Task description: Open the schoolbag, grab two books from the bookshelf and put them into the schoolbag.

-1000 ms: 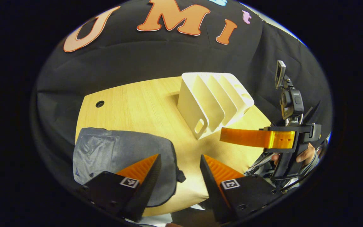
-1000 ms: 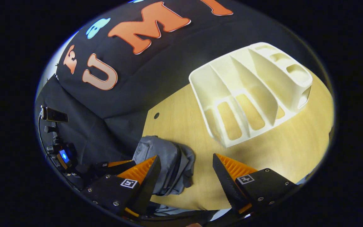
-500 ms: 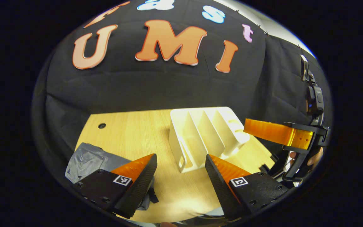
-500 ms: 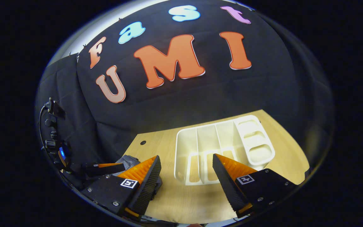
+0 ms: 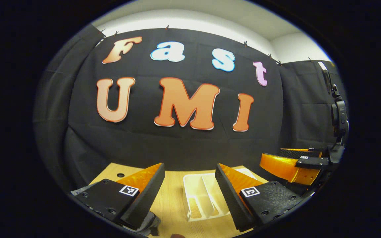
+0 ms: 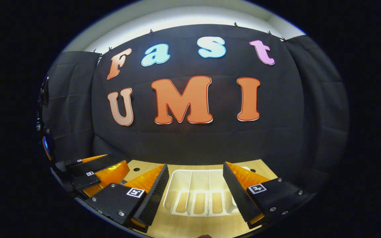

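Now both tools point almost level at the black cloth wall (image 5: 184, 145), with the wooden worktop (image 5: 170, 198) along the bottom of each frame.

Left gripper view: the left tool (image 5: 189, 195) sits at the bottom centre with its 2 orange-and-black fingers (image 5: 144, 188) spread wide and nothing between them. Through the gap, at lower centre, stands the white bookshelf (image 5: 199, 195) on the worktop, its divider slots bare of books. A small patch of the grey schoolbag (image 5: 150, 220) shows at the lower left, under the left finger; whether it is open I cannot tell. At the right edge the right tool (image 5: 289, 163) reaches in from the side, its orange fingers seen edge-on.

Right gripper view: the right tool (image 6: 193, 195) fills the bottom centre, its fingers (image 6: 152, 191) likewise held far apart and gripping nothing. The bookshelf (image 6: 193, 190) lies between them at lower centre, seen from the front, with 3 oblong cut-outs in its low front wall. At the lower left the left tool (image 6: 93, 172) shows, its 2 orange fingers apart and empty. A round hole (image 6: 136, 169) in the worktop sits just left of the near finger.
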The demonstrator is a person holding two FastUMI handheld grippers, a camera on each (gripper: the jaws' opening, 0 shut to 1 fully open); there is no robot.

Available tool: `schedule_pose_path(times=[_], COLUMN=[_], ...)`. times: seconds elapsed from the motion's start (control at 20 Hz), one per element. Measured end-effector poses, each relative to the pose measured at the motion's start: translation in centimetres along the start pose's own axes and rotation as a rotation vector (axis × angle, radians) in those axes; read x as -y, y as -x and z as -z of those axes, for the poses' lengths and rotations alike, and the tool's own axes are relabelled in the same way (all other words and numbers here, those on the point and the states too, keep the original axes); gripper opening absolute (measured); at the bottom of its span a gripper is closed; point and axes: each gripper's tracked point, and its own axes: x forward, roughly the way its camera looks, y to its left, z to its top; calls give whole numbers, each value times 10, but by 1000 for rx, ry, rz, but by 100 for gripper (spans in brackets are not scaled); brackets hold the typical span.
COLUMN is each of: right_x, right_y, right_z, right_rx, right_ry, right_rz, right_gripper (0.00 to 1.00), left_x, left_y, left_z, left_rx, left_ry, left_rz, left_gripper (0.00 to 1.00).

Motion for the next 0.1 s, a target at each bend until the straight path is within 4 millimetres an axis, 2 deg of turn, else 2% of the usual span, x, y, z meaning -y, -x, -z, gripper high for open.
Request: schedule_pose_path(times=[0.1], right_x=[-1], right_y=[5], right_z=[-3], right_rx=[30], right_ry=[12], right_rz=[13], right_gripper=[97], left_x=[1], left_y=[-1], left_z=[-6], left_rx=[42], left_ry=[5], left_rz=[1], left_gripper=[96])
